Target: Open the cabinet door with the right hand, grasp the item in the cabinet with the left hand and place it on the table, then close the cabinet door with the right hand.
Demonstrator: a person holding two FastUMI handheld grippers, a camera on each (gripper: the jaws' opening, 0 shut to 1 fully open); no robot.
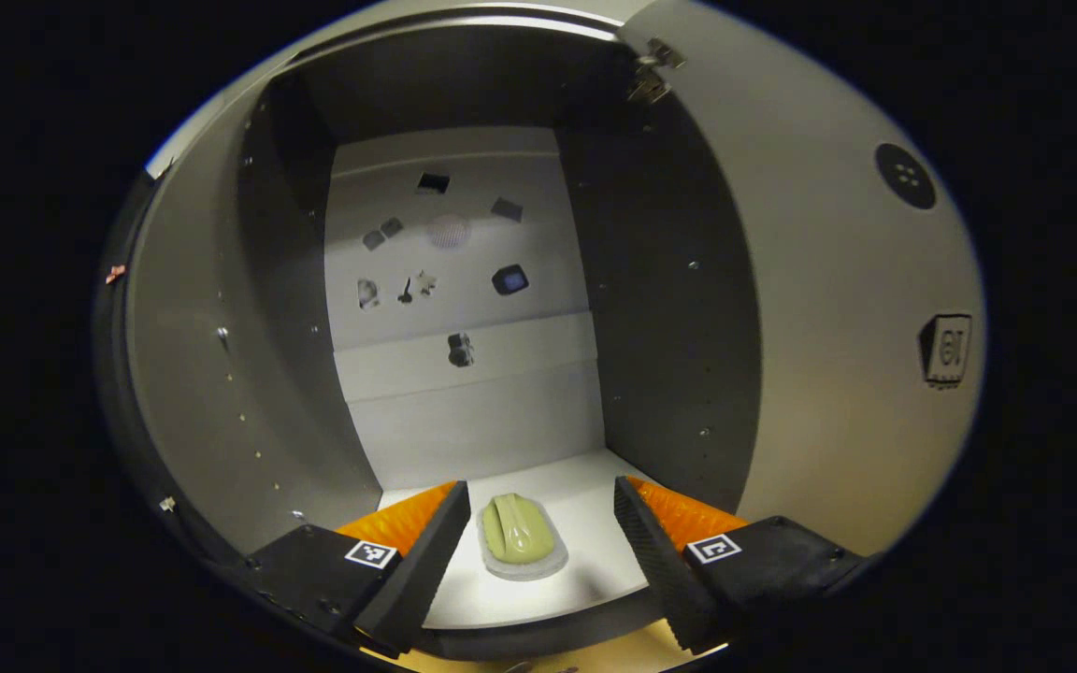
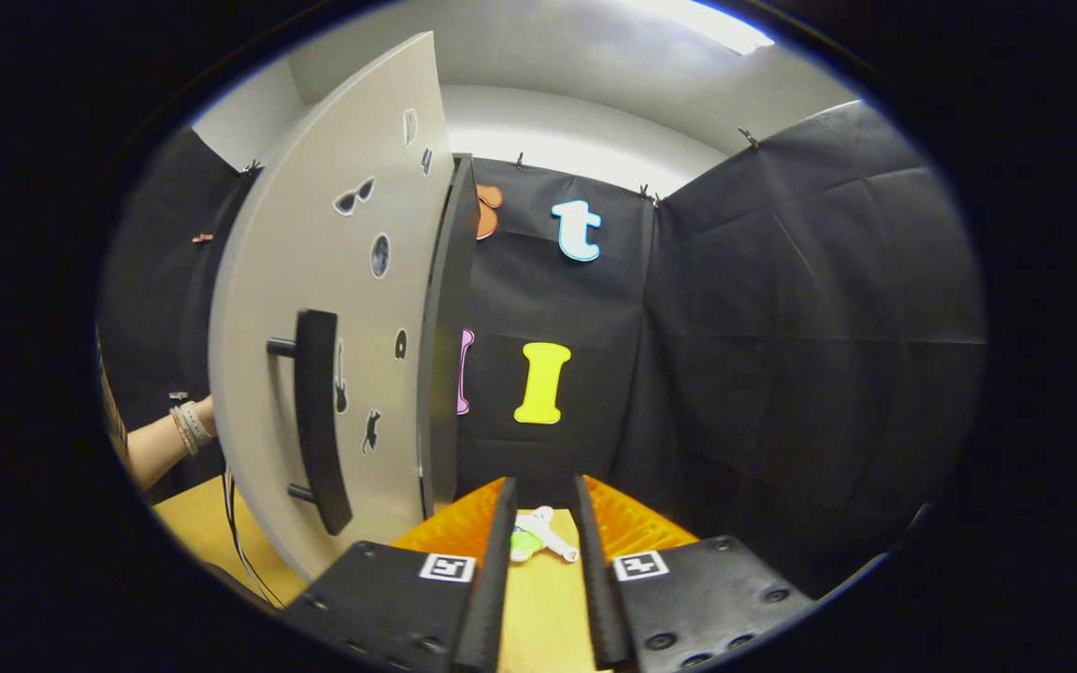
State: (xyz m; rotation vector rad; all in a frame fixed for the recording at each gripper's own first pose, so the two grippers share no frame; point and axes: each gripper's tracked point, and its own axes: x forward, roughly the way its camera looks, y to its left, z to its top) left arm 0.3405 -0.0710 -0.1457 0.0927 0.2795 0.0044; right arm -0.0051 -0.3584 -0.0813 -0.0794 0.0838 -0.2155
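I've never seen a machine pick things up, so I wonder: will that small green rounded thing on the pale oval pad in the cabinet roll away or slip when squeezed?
The small green rounded object lies low and flat on its pale oval pad, so it probably won't roll. Its smooth, glossy-looking top could slip between the fingers. It looks small, so likely light.
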